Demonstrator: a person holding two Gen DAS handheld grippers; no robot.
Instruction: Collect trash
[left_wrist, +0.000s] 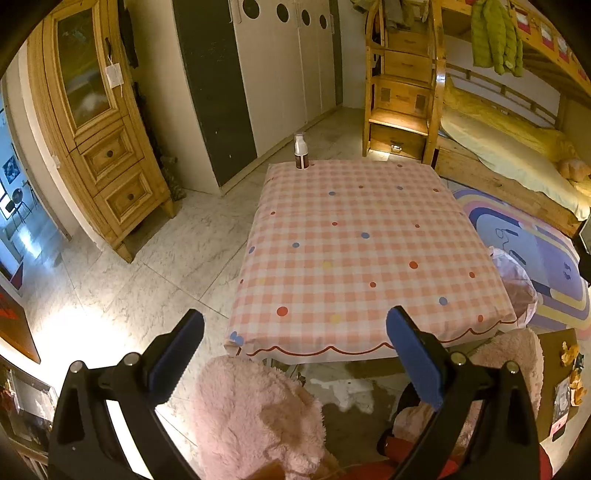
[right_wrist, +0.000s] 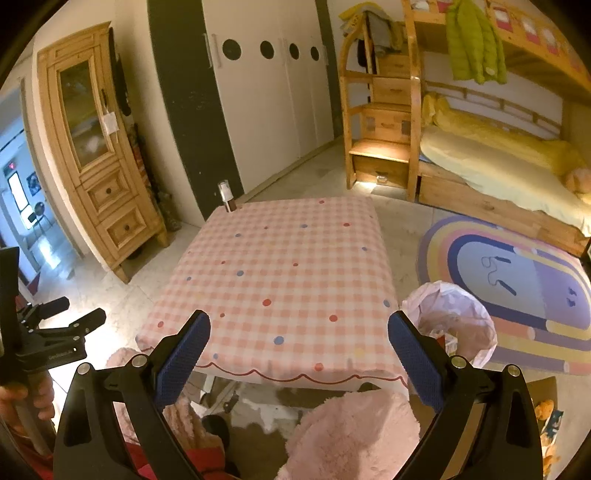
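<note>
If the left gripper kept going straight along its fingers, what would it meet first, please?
Probably the checked tablecloth on the table: the open left gripper points down at its bare near part. The bottle stands far off at the back corner.

Warm dim indoor light, floor glare, fisheye-warped edges w/ vignetting.

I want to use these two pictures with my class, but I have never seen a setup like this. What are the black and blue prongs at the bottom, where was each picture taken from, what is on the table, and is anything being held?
No robot here: a person holds a hand-held gripper in each hand. Each picture comes from a fisheye camera on one gripper, looking forward along its fingers.

One view shows the left gripper, the other the right gripper. The blue-padded prongs are their jaws. Both stand wide open and hold nothing.

On the table, covered by a pink checked tablecloth, stands one small bottle at the far left corner. Beside the table, on its right, is a bin with a pale plastic liner. The right camera also catches the left gripper at its left edge.
</note>
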